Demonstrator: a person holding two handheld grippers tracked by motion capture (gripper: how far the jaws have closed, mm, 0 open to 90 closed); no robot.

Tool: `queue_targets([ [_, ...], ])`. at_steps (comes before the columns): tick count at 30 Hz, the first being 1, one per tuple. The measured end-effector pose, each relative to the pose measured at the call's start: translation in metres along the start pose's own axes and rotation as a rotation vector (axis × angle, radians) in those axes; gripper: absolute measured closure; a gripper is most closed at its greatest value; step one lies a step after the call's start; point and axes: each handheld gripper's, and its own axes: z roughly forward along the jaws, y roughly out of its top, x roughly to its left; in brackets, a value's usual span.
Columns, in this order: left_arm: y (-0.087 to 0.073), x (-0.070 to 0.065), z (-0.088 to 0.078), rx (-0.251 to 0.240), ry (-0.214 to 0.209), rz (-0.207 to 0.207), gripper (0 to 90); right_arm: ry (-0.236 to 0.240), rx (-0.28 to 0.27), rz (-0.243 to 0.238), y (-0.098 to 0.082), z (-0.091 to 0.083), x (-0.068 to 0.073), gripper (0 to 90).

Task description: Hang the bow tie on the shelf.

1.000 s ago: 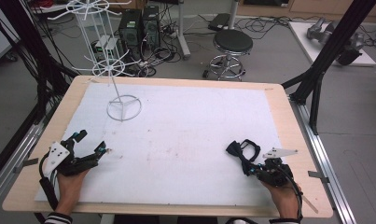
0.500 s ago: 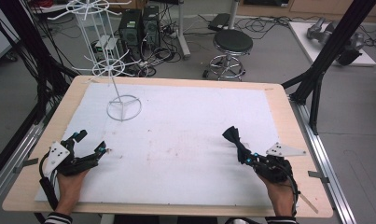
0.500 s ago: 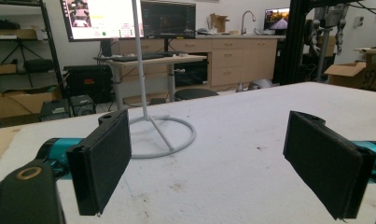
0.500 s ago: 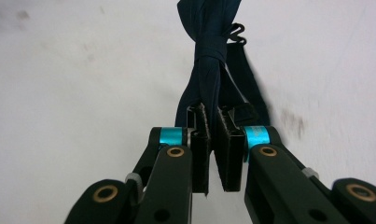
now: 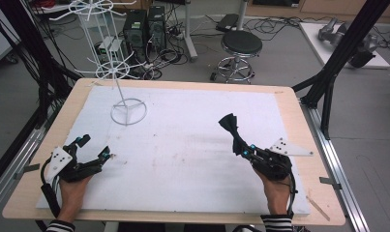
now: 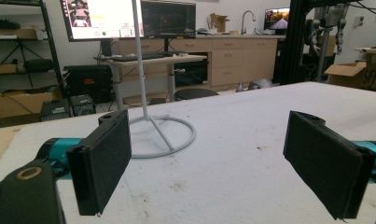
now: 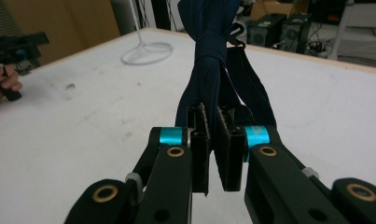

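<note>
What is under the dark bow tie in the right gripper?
Bare white table cover lies beneath the dark bow tie, lifted in the right gripper. The strip between the fingers is hidden.

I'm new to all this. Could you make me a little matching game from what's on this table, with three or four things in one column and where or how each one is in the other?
Things:
1. left tool
2. right tool
3. dark cloth bow
4. white wire stand

States:
A. clamped between two jaws, lifted off the table
B. standing at the far left of the white mat
C. jaws wide apart, holding nothing
D. jaws closed on fabric

Pairs: 1-C, 2-D, 3-A, 4-B
</note>
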Motion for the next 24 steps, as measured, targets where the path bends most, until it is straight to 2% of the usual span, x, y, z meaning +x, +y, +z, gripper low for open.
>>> queue_targets([
  [4,0.000,0.000,0.000,0.001,0.000,0.001,15.6,0.030,-0.032,0.007,0.010,0.009,0.008,85.2],
  [11,0.000,0.000,0.000,0.003,0.000,0.001,15.6,0.061,-0.125,0.005,0.034,0.029,0.020,85.1],
  [16,0.000,0.000,0.000,0.001,0.000,-0.002,15.6,0.091,-0.144,-0.012,0.051,0.047,0.030,85.1],
  [24,0.000,0.000,0.001,-0.001,0.001,-0.004,15.6,0.104,-0.172,-0.045,0.073,0.073,0.046,85.1],
])
